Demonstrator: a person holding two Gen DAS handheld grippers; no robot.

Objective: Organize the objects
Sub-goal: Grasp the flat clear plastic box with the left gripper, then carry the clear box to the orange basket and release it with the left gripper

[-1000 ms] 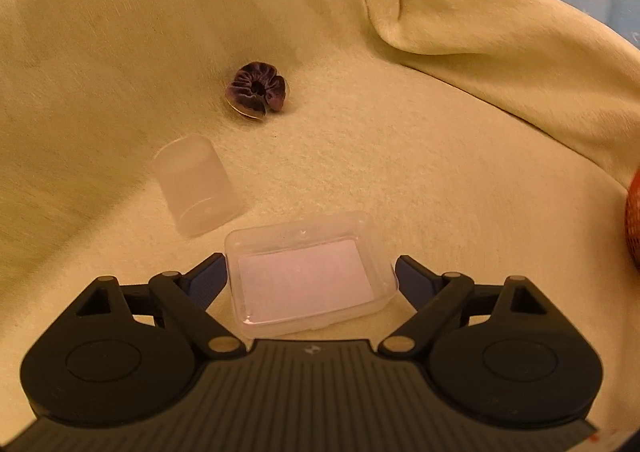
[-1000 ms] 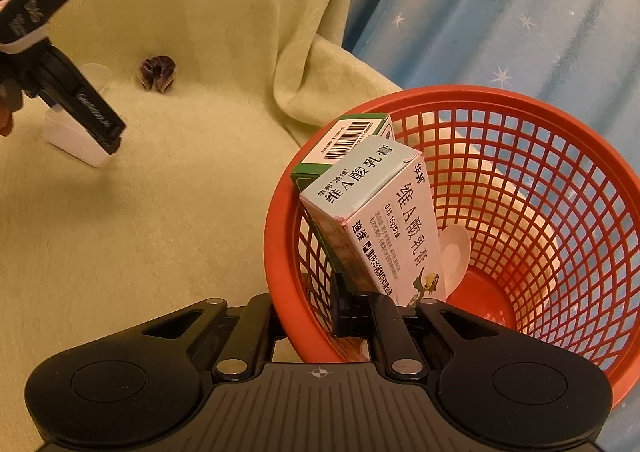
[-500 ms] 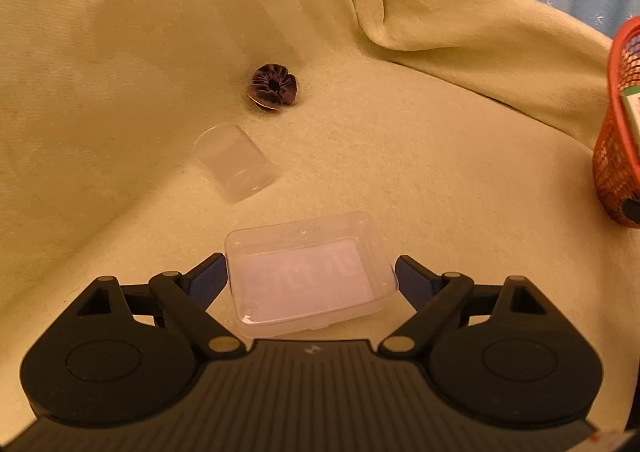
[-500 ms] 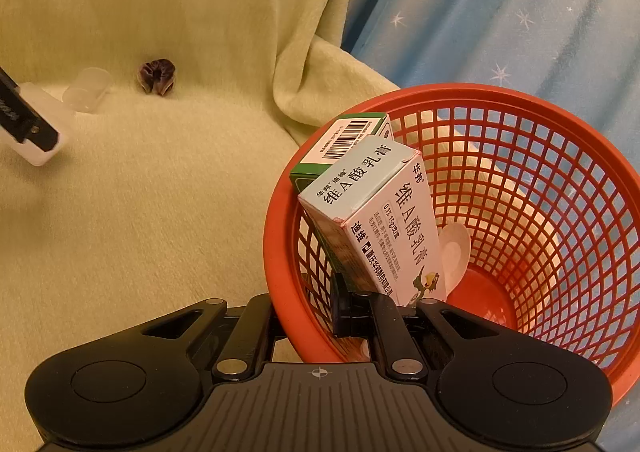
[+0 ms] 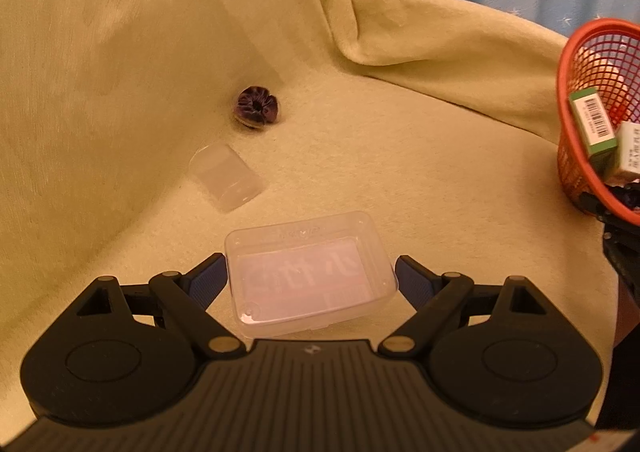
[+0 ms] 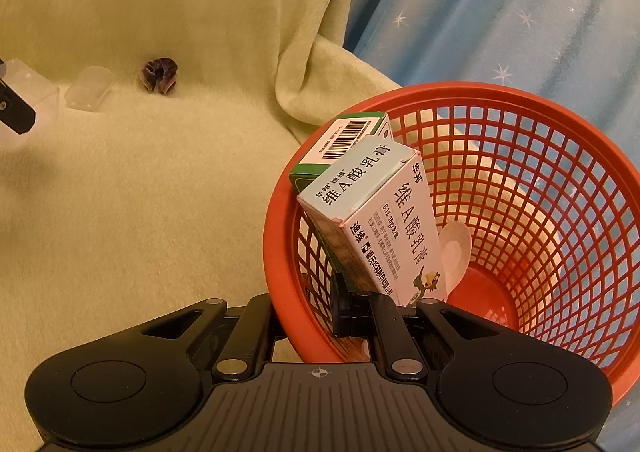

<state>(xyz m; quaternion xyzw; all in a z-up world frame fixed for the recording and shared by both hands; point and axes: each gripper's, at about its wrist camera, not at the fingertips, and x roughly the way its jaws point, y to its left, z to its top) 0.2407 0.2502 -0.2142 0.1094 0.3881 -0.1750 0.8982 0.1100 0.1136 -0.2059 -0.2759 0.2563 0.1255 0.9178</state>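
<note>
My left gripper (image 5: pixel 310 276) is shut on a clear plastic box (image 5: pixel 308 272) and holds it above the green blanket. A clear plastic cup (image 5: pixel 226 176) lies on its side beyond it, with a dark purple scrunchie (image 5: pixel 257 107) further back. My right gripper (image 6: pixel 306 316) is shut on the near rim of an orange mesh basket (image 6: pixel 520 179). The basket holds a pale blue medicine box (image 6: pixel 380 219), a green barcode box (image 6: pixel 340 143) and a white spoon (image 6: pixel 454 248). The basket also shows in the left wrist view (image 5: pixel 592 99) at the right edge.
The green blanket (image 5: pixel 400 155) covers the seat and rises as a backrest behind the cup and scrunchie. A blue star-patterned curtain (image 6: pixel 500 11) hangs behind the basket. The cup (image 6: pixel 88 91) and scrunchie (image 6: pixel 160 73) show far left in the right wrist view.
My left gripper has pulled back and turned right with the clear box, so the cup and scrunchie look farther away and the basket has come into view. My right gripper and the basket stay put.
</note>
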